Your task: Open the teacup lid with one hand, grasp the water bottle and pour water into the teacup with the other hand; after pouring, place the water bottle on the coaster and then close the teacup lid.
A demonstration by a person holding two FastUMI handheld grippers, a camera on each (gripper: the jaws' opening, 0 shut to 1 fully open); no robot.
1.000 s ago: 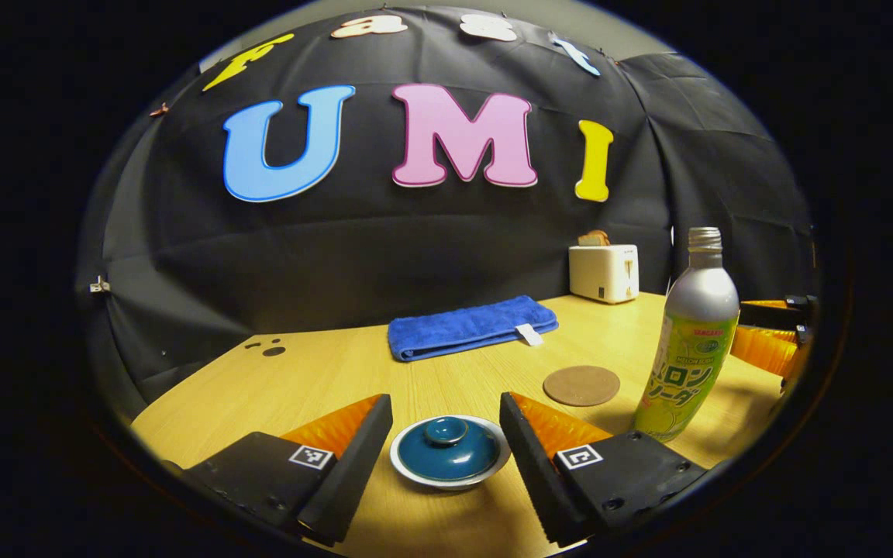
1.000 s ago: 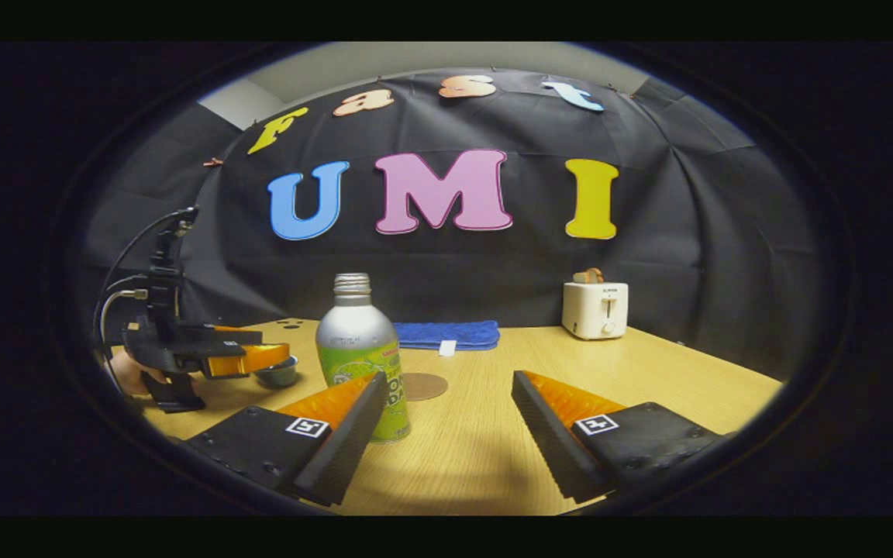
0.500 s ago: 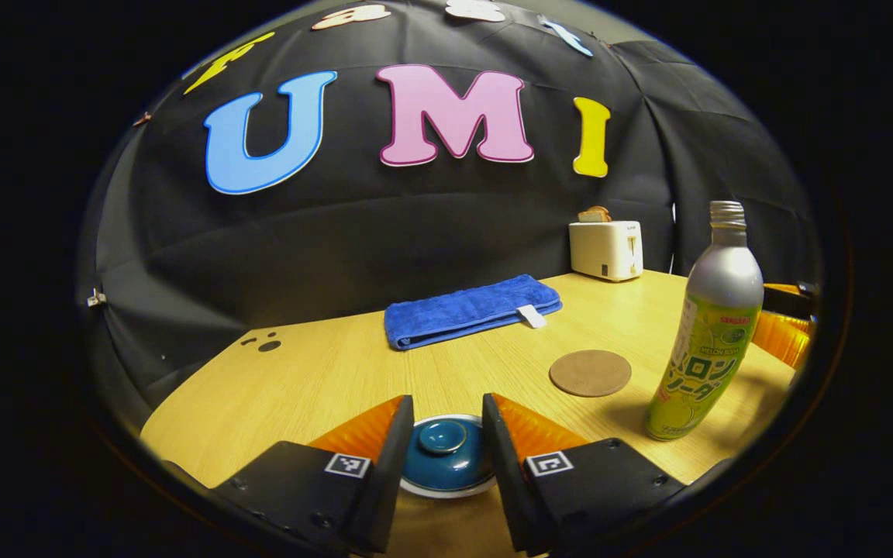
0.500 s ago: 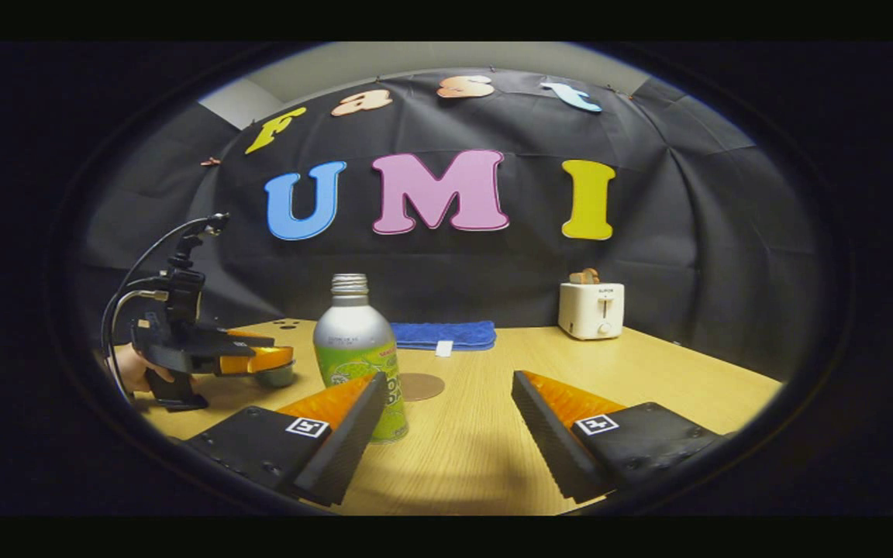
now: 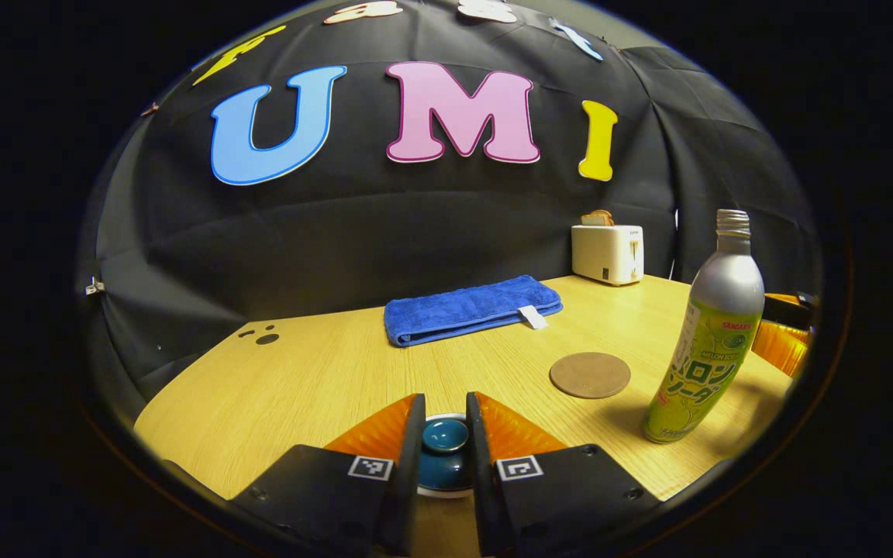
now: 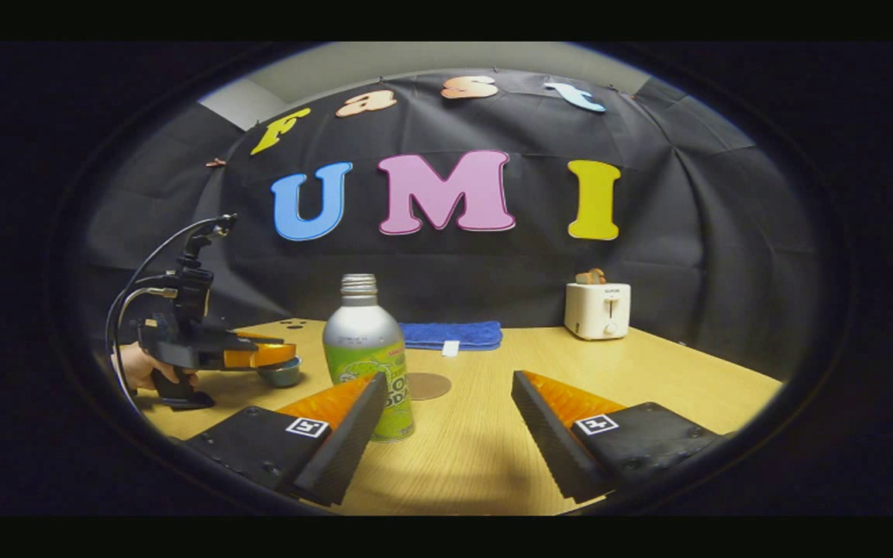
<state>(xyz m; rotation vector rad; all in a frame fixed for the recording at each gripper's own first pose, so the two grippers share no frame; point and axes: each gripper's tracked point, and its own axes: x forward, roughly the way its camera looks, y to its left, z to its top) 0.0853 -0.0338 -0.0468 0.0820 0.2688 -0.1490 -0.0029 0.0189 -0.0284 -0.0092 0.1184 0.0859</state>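
Teal lid knob (image 5: 445, 435) sits dead centre between the left gripper (image 5: 444, 426) fingers, which are closed in on it from both sides, lid on the teacup (image 6: 280, 373) at the table's (image 5: 322, 380) near edge. Lift is straight up, judging from this. Right gripper (image 6: 446, 422) is wide open, with the water bottle (image 6: 367, 358) upright just ahead of its left finger and the coaster (image 5: 590, 375) just behind.

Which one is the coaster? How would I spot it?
Find the folded blue towel at the back of the wooden table. Come forward and to the right, toward the tall water bottle. The coaster lies beside the bottle: a flat, brown, round disc, the only thing there with nothing standing on it.
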